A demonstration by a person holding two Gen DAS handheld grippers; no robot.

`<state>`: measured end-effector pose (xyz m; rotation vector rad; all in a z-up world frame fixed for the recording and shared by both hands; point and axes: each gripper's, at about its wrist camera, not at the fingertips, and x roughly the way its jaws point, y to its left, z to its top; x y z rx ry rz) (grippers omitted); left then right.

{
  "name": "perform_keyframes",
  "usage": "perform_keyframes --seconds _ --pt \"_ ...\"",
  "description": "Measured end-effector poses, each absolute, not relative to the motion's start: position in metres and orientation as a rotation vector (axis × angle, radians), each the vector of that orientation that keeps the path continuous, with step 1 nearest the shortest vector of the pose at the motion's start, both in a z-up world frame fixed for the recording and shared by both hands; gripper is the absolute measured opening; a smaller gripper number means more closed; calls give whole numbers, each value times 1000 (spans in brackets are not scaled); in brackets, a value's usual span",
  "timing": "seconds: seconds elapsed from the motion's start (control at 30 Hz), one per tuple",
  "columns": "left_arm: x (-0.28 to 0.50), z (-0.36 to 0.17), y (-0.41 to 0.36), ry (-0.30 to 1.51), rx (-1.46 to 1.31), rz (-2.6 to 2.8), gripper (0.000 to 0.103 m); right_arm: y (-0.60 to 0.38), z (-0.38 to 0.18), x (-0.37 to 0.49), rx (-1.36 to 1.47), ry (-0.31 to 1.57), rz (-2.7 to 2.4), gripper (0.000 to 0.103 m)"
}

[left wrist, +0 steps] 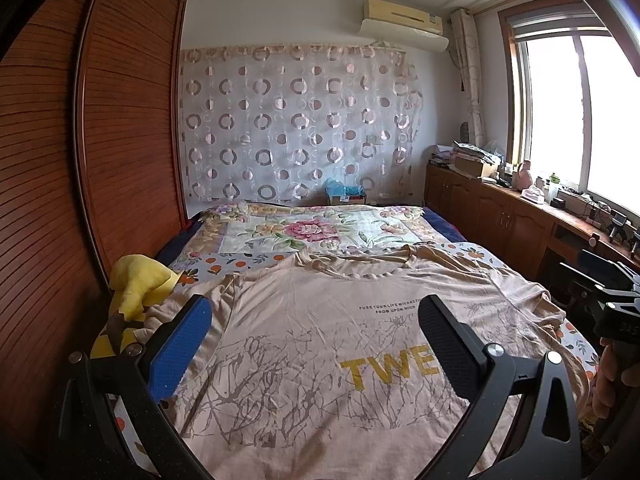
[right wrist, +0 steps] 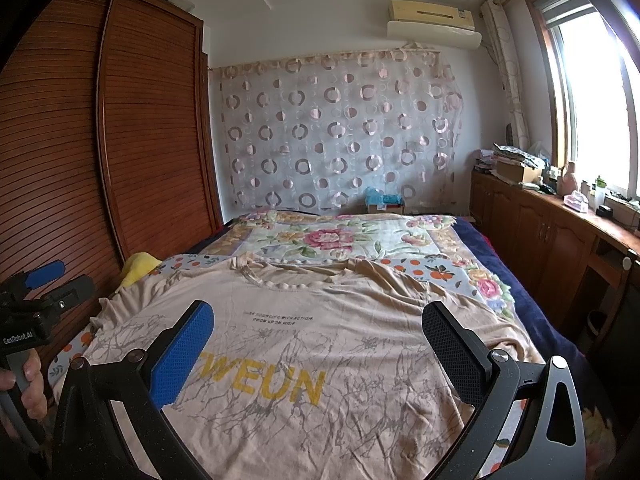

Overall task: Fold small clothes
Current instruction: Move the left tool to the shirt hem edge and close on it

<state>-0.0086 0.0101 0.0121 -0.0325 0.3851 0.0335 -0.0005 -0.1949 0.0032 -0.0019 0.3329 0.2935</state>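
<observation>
A beige T-shirt (left wrist: 320,344) with yellow letters and a grey branch print lies spread flat, front up, on the bed, collar at the far side. It also shows in the right wrist view (right wrist: 320,340). My left gripper (left wrist: 316,320) is open and empty, held above the shirt's lower left part. My right gripper (right wrist: 318,324) is open and empty, held above the shirt's lower right part. The right gripper shows at the right edge of the left wrist view (left wrist: 600,284). The left gripper shows at the left edge of the right wrist view (right wrist: 52,284).
The bed (left wrist: 320,232) has a floral quilt and an orange-print sheet. A yellow plush toy (left wrist: 136,284) lies at the shirt's left sleeve. A wooden wardrobe (left wrist: 80,184) stands left. A cluttered wooden counter (left wrist: 520,208) runs under the window on the right.
</observation>
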Motion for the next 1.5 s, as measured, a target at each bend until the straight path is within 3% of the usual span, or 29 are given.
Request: perform_keyframes --seconds 0.67,1.5 --pt "5 -22 46 482 -27 89 103 -181 -2 13 -34 355 366 103" --pt "37 -68 146 662 -14 156 103 -144 -20 73 -115 527 568 103"
